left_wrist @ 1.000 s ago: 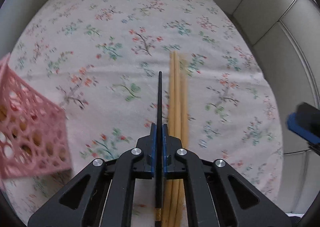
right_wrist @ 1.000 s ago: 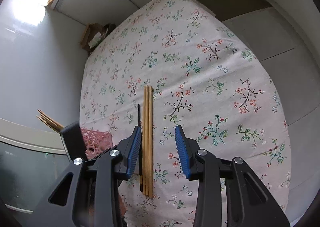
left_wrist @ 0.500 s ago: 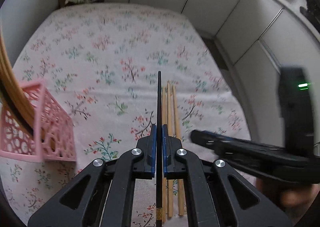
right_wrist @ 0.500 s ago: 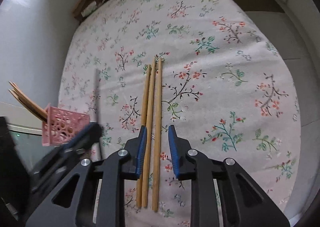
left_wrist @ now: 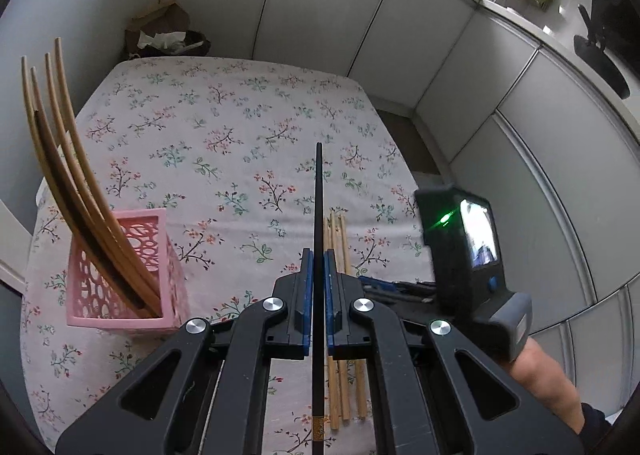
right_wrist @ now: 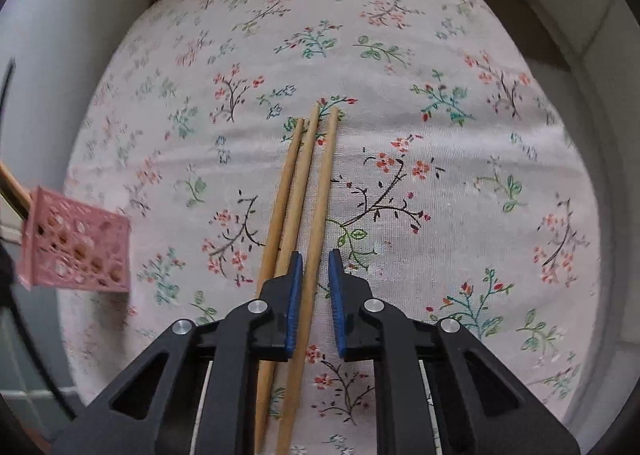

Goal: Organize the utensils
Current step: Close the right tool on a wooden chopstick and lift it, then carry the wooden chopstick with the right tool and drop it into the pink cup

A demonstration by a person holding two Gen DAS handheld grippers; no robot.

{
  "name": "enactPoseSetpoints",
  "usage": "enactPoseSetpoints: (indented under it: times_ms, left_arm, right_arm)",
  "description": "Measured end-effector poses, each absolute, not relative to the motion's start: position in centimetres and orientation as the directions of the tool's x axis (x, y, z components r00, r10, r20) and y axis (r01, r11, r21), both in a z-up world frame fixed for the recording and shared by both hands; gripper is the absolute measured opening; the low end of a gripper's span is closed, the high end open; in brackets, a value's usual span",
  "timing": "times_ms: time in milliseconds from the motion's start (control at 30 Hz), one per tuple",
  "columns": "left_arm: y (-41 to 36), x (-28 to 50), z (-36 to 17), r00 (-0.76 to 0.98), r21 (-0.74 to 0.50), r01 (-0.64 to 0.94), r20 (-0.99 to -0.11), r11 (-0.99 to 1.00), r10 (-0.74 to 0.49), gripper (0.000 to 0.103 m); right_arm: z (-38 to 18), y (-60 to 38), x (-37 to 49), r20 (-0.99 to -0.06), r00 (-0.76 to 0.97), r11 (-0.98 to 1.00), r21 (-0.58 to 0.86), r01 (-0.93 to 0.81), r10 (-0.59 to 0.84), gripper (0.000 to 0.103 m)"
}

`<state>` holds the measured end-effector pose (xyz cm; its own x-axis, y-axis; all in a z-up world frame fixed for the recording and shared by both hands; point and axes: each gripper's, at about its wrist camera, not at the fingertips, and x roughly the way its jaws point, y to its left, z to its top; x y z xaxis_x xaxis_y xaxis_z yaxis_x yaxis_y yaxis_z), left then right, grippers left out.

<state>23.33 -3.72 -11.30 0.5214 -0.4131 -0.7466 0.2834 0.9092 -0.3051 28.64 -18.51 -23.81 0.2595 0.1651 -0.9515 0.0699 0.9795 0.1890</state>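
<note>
Height is the main change: the left tongs (left_wrist: 315, 295) are now riding well above the table (left_wrist: 224, 127), so the whole pink basket (left_wrist: 124, 275) is showing where a second ago only its side was peeking in. They are clamped flat on a thin black chopstick (left_wrist: 318, 215), a straight, smooth, dark rod with a small gold band near its butt end, pointing away over the cloth. The right tongs (right_wrist: 312, 295) are sitting lower and closer to the cloth than before, their ribbed blue pads standing apart around the rightmost of three bamboo chopsticks (right_wrist: 308, 183); the other two are lying just left of the left pad. These sticks are pale, round, tapering and matte, lying side by side to the right of the basket. The basket is square, rigid pink plastic pierced with round holes, and is holding several wooden chopsticks (left_wrist: 68, 159) leaning out of it. The tablecloth (right_wrist: 440, 183) is woven white fabric printed with small floral sprigs.
</note>
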Motion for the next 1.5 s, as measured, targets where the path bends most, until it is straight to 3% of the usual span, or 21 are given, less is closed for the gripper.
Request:
enactPoseSetpoints:
  times_ms: [100,400,667,867,967,1333,1500]
  left_arm:
    - [-3.5,23.0,-10.9,0.537,-0.299,0.290,-0.735,0.909,-0.413,0.004]
    - [-2.6,22.6,-9.3,0.582,-0.304,0.307,-0.690,0.902,-0.431,0.004]
    - [2.3,22.3,-5.3,0.753,-0.323,0.251,-0.528,0.913,-0.394,0.004]
    - [7.8,21.9,-3.3,0.880,-0.358,0.192,-0.349,0.914,-0.322,0.004]
    - [8.8,21.6,-3.5,0.907,-0.351,0.181,-0.303,0.919,-0.294,0.004]
    - [7.7,22.4,-7.2,0.939,-0.237,0.165,-0.258,0.957,-0.226,0.004]
    - [6.9,22.6,-9.2,0.929,-0.223,0.141,-0.306,0.965,-0.206,0.004]
  right_arm:
    - [-23.8,-18.4,28.7,-0.953,0.253,0.978,0.191,0.078,0.166,0.007]
    - [-16.8,-18.9,26.9,-0.858,0.444,0.955,0.296,0.016,0.259,0.007]
    - [-9.5,-19.7,23.4,-0.615,0.703,0.926,0.335,-0.175,0.356,0.007]
    - [-6.6,-19.3,22.1,-0.444,0.781,0.882,0.379,-0.281,0.439,0.007]
    - [-5.7,-18.3,21.4,-0.387,0.800,0.873,0.361,-0.327,0.459,0.007]
    - [-6.5,-16.4,20.9,-0.352,0.821,0.886,0.292,-0.360,0.449,0.007]
    - [-6.7,-16.2,20.8,-0.365,0.819,0.891,0.279,-0.358,0.443,0.007]
